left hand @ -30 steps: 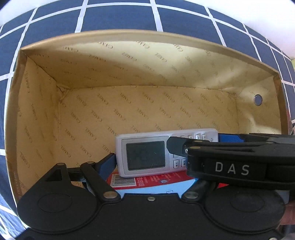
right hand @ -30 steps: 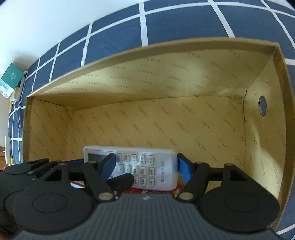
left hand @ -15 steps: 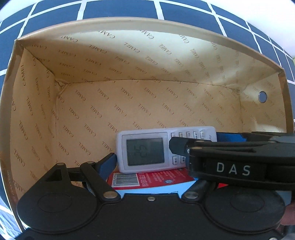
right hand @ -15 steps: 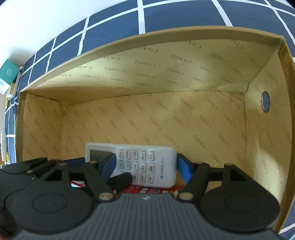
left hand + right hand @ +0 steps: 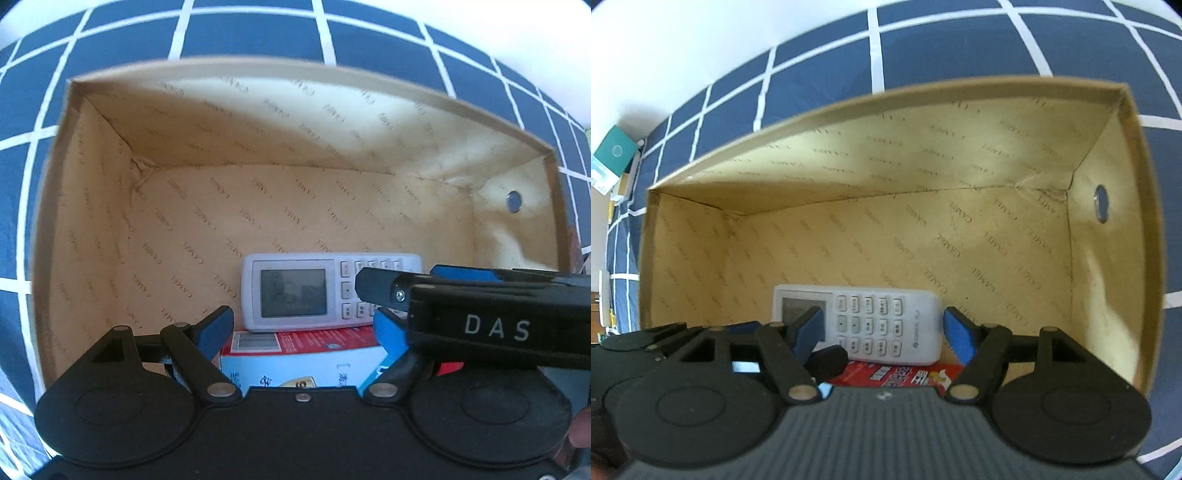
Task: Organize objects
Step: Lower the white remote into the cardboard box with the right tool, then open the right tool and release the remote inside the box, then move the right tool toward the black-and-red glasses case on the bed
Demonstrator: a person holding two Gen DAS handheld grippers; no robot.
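A white remote control [image 5: 295, 291] lies flat in a tan cardboard box [image 5: 258, 122], on top of a red and blue carton [image 5: 303, 354]. Both also show in the right wrist view: the remote [image 5: 871, 325], the carton [image 5: 894, 374], the box [image 5: 923, 155]. My left gripper [image 5: 304, 328] is open, its blue pads either side of the carton, not touching it. My right gripper [image 5: 882, 328] is open above the remote, its pads apart from it. The right gripper's black body crosses the left wrist view at the right.
The box sits on a navy cloth with a white grid [image 5: 827, 70]. A round hole [image 5: 1101, 206] is in the box's right end wall. A teal box [image 5: 615, 155] stands far off at the left, by a white wall.
Both grippers have drawn back and up from the box, so more of its rim and the cloth shows. The remote and carton have stayed in place.
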